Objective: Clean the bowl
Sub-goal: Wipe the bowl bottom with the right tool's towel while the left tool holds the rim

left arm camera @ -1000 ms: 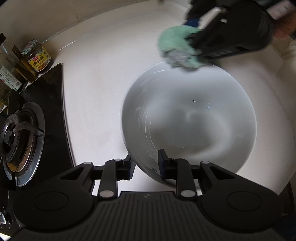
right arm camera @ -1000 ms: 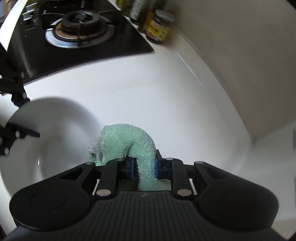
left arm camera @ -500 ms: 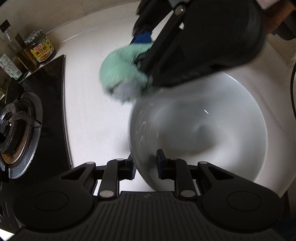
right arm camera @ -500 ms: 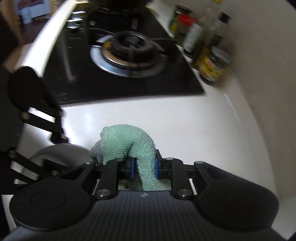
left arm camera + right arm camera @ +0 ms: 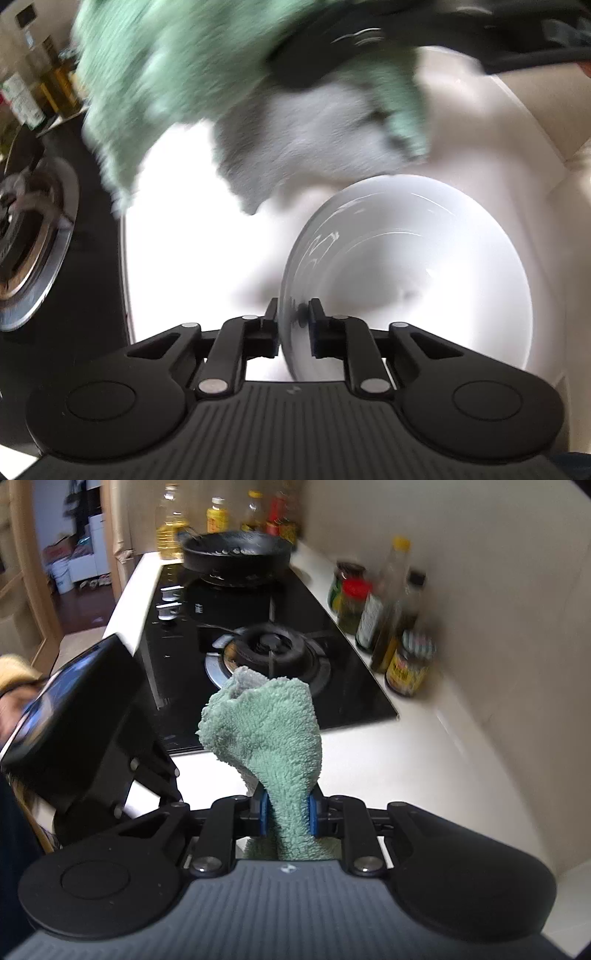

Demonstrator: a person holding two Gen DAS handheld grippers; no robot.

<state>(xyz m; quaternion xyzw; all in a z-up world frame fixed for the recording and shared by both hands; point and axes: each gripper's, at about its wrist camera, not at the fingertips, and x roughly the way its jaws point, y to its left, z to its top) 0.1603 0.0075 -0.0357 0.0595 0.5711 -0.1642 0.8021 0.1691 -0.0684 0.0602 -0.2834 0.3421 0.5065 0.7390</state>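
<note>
My left gripper [image 5: 293, 328] is shut on the near rim of a white bowl [image 5: 424, 280], one finger inside and one outside, and holds it tilted on edge above the white counter [image 5: 192, 258]. My right gripper [image 5: 287, 814] is shut on a green and grey towel [image 5: 266, 731] that stands up between its blue pads. In the left wrist view the towel [image 5: 207, 85] hangs blurred, close above and left of the bowl, not touching it. The left gripper's body [image 5: 85, 720] shows at the left of the right wrist view.
A black gas hob [image 5: 258, 653] with a burner lies beyond the counter, with a black pan [image 5: 236, 554] on the far burner. Bottles and jars [image 5: 399, 627] line the wall on the right. The hob's burner [image 5: 33, 251] is at the left of the left wrist view.
The towel has lifted out of the bowl and moved up and left, close to the left camera. The bowl has tipped up on edge. The right gripper has raised its view toward the hob.
</note>
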